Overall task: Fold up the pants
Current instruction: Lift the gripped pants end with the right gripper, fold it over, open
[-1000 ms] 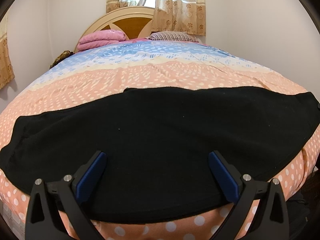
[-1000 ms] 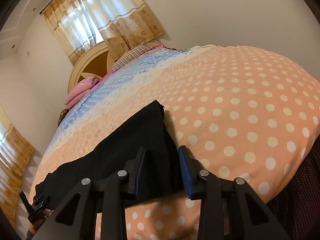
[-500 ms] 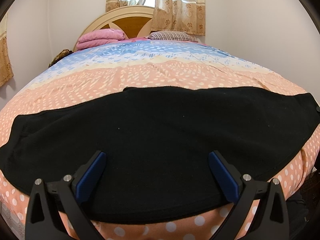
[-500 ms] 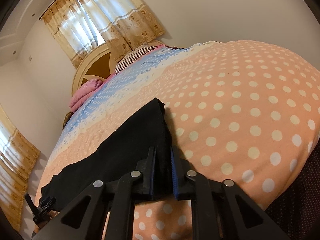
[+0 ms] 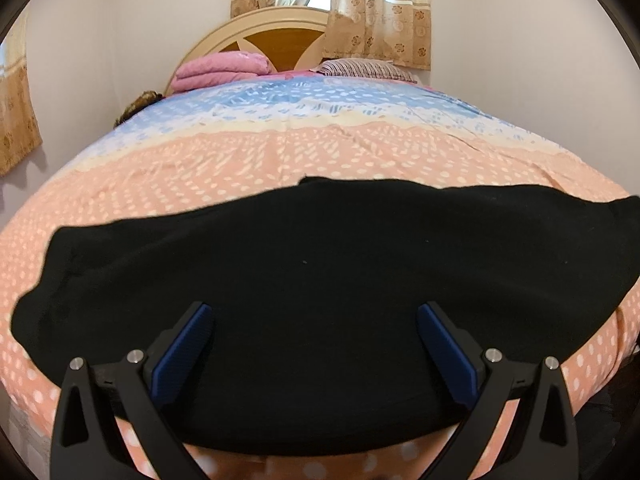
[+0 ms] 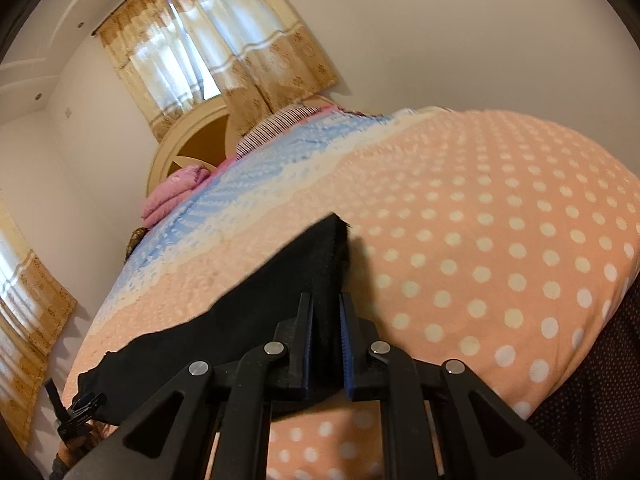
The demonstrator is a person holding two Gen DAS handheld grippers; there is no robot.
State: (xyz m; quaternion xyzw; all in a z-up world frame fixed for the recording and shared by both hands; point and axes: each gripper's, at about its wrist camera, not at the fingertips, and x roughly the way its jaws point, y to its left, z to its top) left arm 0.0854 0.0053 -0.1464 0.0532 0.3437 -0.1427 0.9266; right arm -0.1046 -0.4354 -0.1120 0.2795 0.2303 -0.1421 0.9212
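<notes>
right gripper: jaws, apart a second ago, now pinch black pants edge, lifted | left gripper: wide, empty, unmoved | pants' right end cut off

- Black pants: one garment of plain, matte, soft-looking dark fabric, no print or trim discernible
- Pose: spread flat and lengthwise across the near part of the bed, a long band running from the left side to the right in the left wrist view
- Outline: far edge slightly wavy with a small step near its middle; left end rounded and broad; right end narrowing to a corner
- Near edge: lies close to the front edge of the bed
- Right end: raised off the cover as an upright pinched fold with a fuzzy cut edge
- Surface: largely smooth, few wrinkles visible
</notes>
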